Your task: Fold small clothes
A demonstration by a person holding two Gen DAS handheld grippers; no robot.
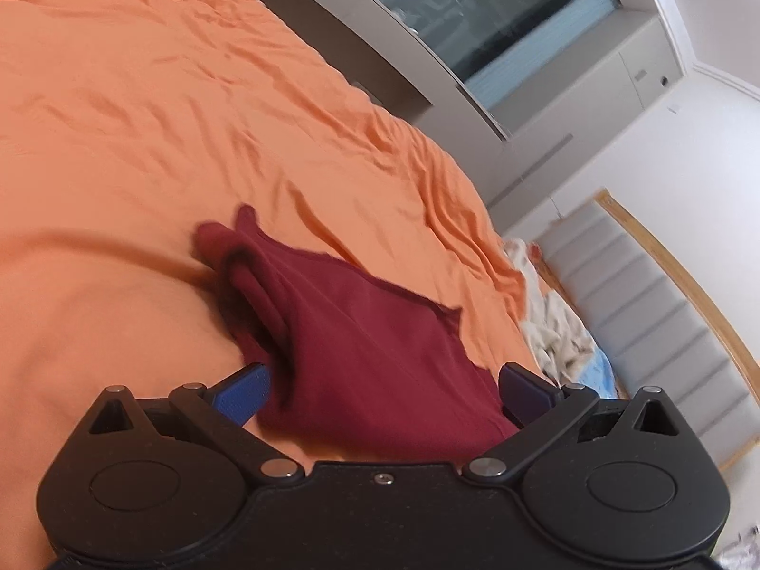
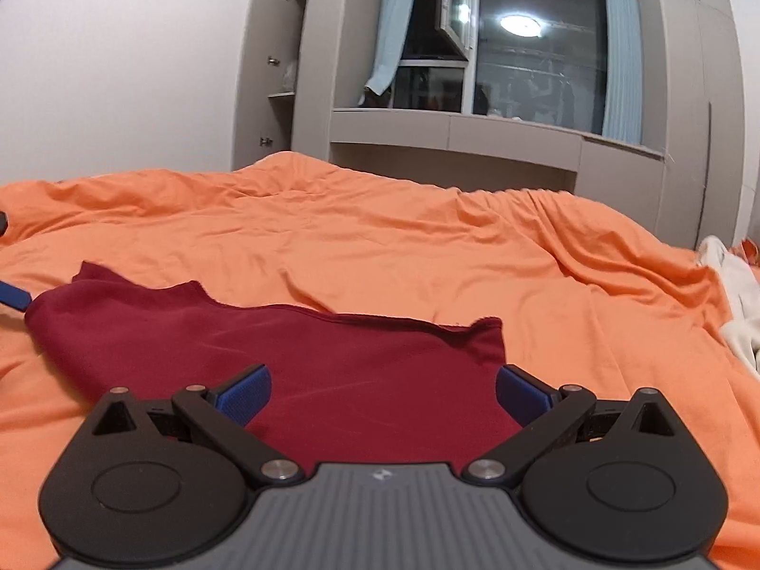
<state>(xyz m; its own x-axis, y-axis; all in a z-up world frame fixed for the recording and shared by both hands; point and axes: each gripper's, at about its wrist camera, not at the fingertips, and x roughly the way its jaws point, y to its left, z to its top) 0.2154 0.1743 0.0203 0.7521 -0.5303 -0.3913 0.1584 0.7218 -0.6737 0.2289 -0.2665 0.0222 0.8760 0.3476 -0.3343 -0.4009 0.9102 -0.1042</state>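
A small dark red garment (image 1: 361, 332) lies on the orange bed cover (image 1: 142, 142), bunched into folds along its left side. My left gripper (image 1: 382, 392) is open, its blue fingers (image 1: 242, 394) straddling the near part of the cloth. In the right wrist view the same red garment (image 2: 285, 361) spreads flat, its far edge wavy. My right gripper (image 2: 382, 392) is open too, low over the near edge of the cloth, nothing pinched. A blue fingertip of the left gripper (image 2: 14, 297) shows at the garment's left end.
The orange cover (image 2: 427, 247) is wrinkled and fills most of both views. A cream cloth heap (image 1: 560, 327) lies at the bed's right edge, also seen as white fabric (image 2: 731, 294). Beyond the bed stand grey cabinets (image 2: 451, 133) and a dark window (image 2: 536, 47).
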